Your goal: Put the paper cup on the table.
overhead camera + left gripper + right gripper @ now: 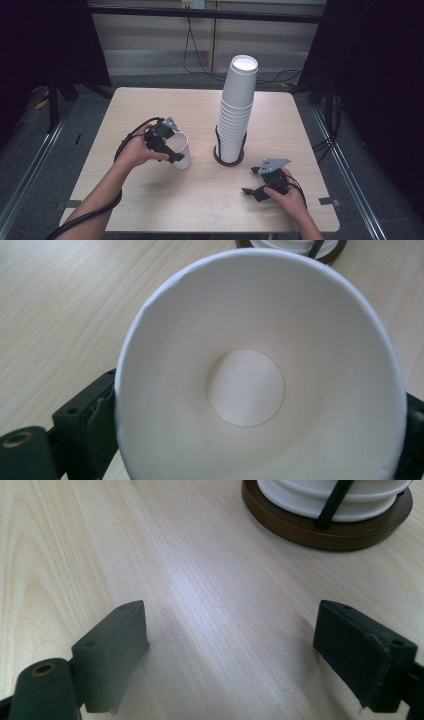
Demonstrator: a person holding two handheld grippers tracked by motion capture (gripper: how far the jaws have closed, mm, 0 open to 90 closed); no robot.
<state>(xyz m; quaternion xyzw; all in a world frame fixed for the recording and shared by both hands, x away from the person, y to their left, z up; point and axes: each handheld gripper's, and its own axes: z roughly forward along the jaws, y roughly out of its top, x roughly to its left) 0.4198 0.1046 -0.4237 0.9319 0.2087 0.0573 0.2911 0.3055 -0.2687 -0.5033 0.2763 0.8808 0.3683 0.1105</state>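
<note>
Dark curtains and a pale wall panel with hanging cables back a light wooden counter (150,200) standing on grey floor. Left of its middle, a single white paper cup (181,149) is clamped by the left gripper (168,142), whose fingers (95,425) press its wall on both sides; the high view shows the cup tilted, mouth toward the hand, but the gripper covers much of it, and whether its base touches the wood is hard to tell. The left gripper view looks straight into the cup (260,375), showing the round bottom and a slight dent in the rim at upper left; the cup's lower edge is cut off by the frame, and the right finger is only a dark sliver at the edge.

Near the counter's middle stands a tall stack of cups (236,110), leaning a little, in a dark round holder (218,157) with thin black uprights. The right gripper view catches just the brown base (320,532) and the lowest cup rims, cut off at the top.

Toward the near right corner, the right gripper (256,181) lies low over the wood, well apart from the holder, its fingers (112,650) spread wide with nothing between them
</note>
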